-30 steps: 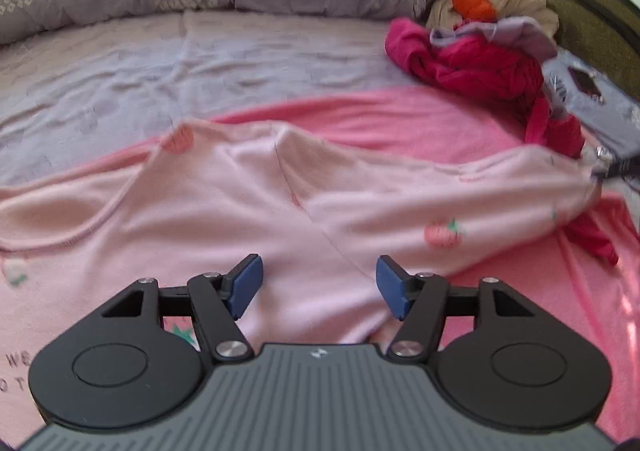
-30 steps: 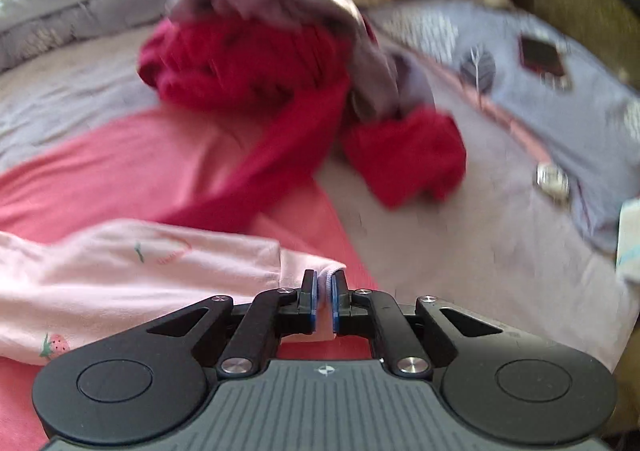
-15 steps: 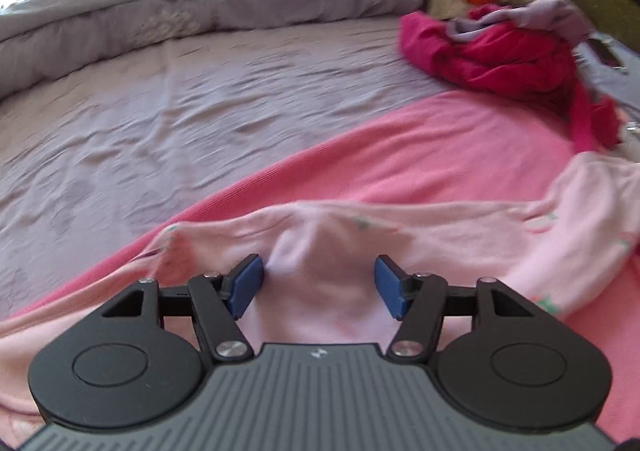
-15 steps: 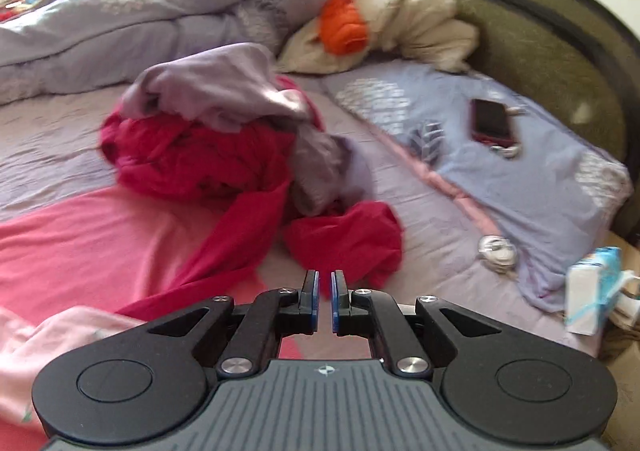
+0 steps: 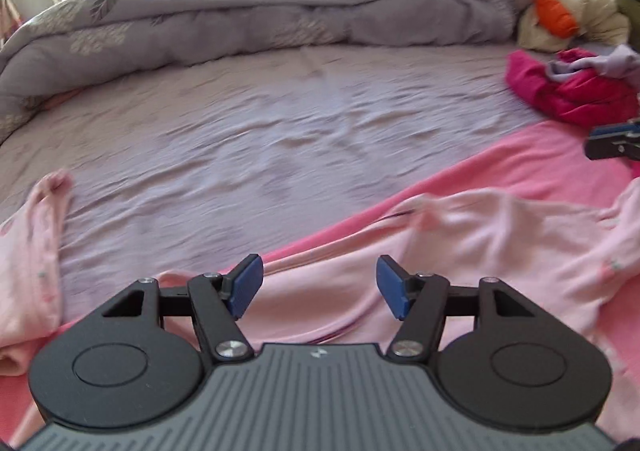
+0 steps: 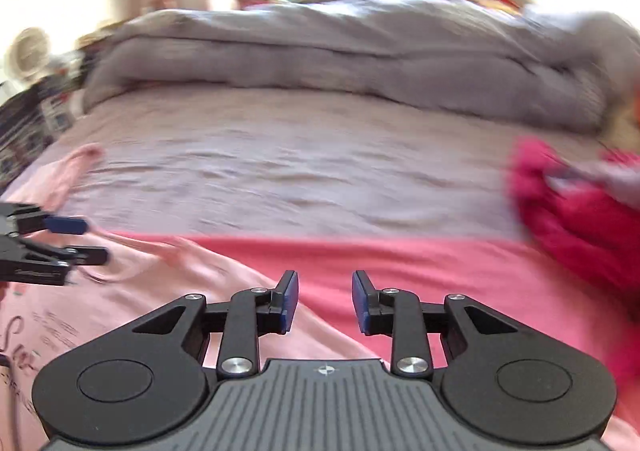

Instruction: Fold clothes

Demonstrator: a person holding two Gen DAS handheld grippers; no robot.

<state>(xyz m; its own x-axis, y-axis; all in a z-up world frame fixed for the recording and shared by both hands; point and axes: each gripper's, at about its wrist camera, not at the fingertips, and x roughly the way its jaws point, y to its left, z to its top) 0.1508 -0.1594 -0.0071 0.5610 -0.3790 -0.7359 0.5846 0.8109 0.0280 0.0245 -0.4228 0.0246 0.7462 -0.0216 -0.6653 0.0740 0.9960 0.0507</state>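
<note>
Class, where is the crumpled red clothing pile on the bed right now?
In both wrist views the red clothing pile lies at the right edge, on the lilac sheet beyond the pink blanket.

— How does the left gripper (image 5: 318,287) stand?
— Jaws wide apart, blue pads (image 5: 245,287) bare, nothing pinched, angled downward.
— And the right gripper (image 6: 325,301)?
— Its jaws have just been opening; a narrower gap, nothing between them. Each gripper shows at the other view's edge.
</note>
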